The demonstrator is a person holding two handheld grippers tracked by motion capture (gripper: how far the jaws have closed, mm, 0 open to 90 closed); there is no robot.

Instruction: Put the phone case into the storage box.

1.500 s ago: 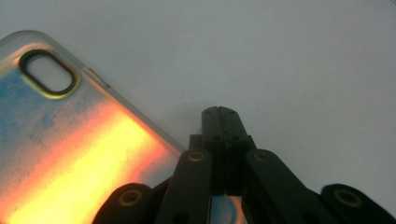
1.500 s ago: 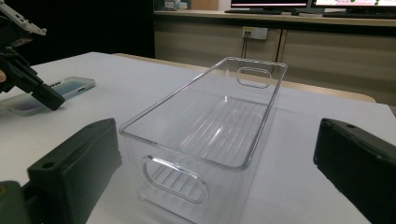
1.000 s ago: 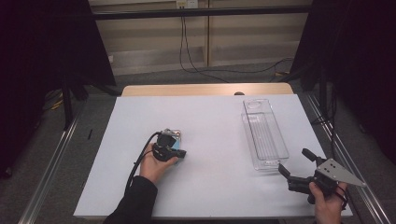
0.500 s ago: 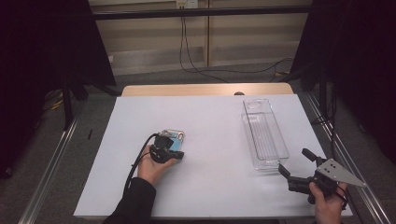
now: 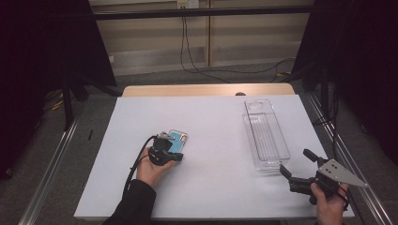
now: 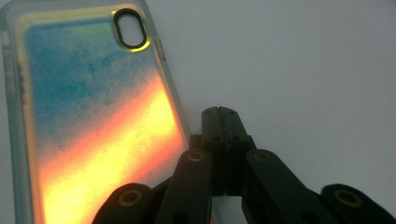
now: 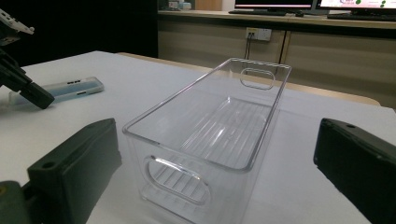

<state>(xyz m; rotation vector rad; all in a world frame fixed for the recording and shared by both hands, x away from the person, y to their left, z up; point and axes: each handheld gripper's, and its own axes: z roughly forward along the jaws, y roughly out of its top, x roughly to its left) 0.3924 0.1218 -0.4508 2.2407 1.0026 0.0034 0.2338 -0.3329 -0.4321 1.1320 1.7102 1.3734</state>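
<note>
So nearest the camera, at about 5 o'clock on the white table [image 5: 216, 187], the person's right hand [image 5: 328, 206] holds the right gripper [image 5: 297, 165] with its jaws spread wide apart and nothing between them. It's got the grey three-cornered plate on top and sits right by the table's near right corner. In the right gripper view the two black jaws frame the near end of the clear plastic bin [image 7: 210, 135] without touching it.

Over at roughly 8 o'clock, the left hand [image 5: 152, 169] has the left gripper [image 5: 174, 157] down low on the table, cable trailing back toward the sleeve. In the left gripper view the jaws are pressed fully together, tips meeting, with nothing pinched in them. They sit just beside the long right edge of the phone case [image 6: 93, 121]. Can't really tell if they're touching it or not.

The case lies flat, blue fading to orange-yellow with a clear rim, camera cutout at the far end.

Further back, around 2 o'clock, the clear bin [image 5: 264, 133] runs lengthwise away from the person, empty, with handle cutouts at both ends.
</note>
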